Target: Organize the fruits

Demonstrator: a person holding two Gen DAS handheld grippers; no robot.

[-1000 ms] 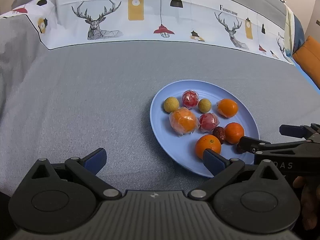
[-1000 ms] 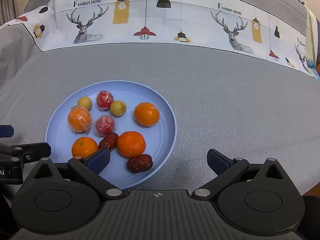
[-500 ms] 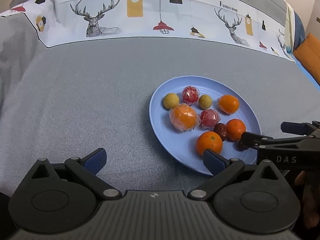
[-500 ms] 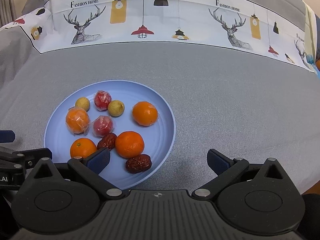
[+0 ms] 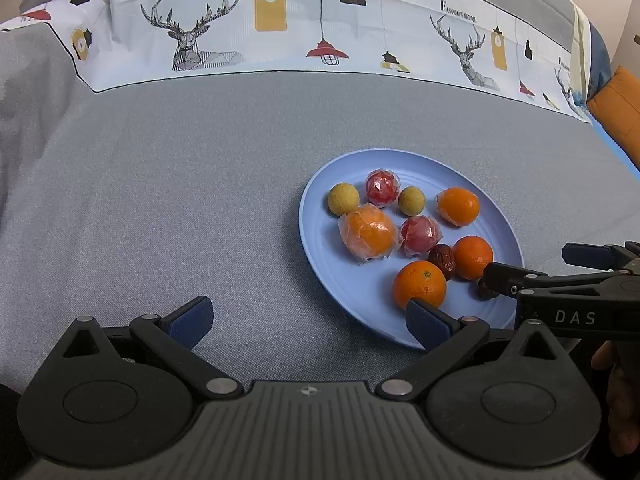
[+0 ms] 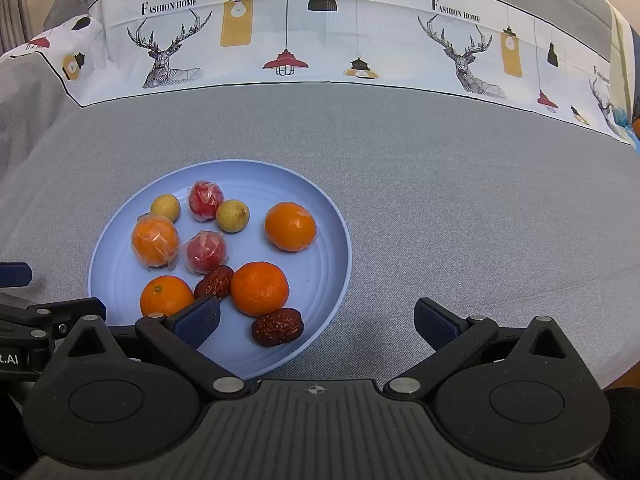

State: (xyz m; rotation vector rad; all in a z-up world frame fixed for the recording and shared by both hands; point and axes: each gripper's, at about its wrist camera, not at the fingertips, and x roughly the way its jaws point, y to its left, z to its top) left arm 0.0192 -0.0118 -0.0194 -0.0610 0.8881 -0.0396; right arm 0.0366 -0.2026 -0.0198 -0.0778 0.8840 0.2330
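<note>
- While both grippers hung low at the near edge, the grey cloth (image 6: 440,184) lay over everything, soft and unlevel by the look of it; a plate nudged on it could tilt and set round fruit rolling.
- The plate (image 6: 336,240) sat on the cloth between the two tools, holding all the fruit in view; nothing lay off it.
- The left gripper (image 5: 308,316) stood with its fingers wide apart and empty, the right finger's pad just over the plate's near rim, in front of an orange.
- The right gripper (image 6: 316,316) was likewise spread and empty, its left pad over the plate near another orange and a date.
- The two tools were close, so reaching together risked a knock.
- Four oranges (image 6: 260,288), two in clear film, sat among the rest; film might slip between pads.
- Two wrapped red fruits (image 6: 206,252) touched neighbours, so a finger going in could shove those aside.
- Two yellow fruits (image 6: 233,216) and two dates (image 6: 277,326) were smallest; a wide closing could miss or squash them.
</note>
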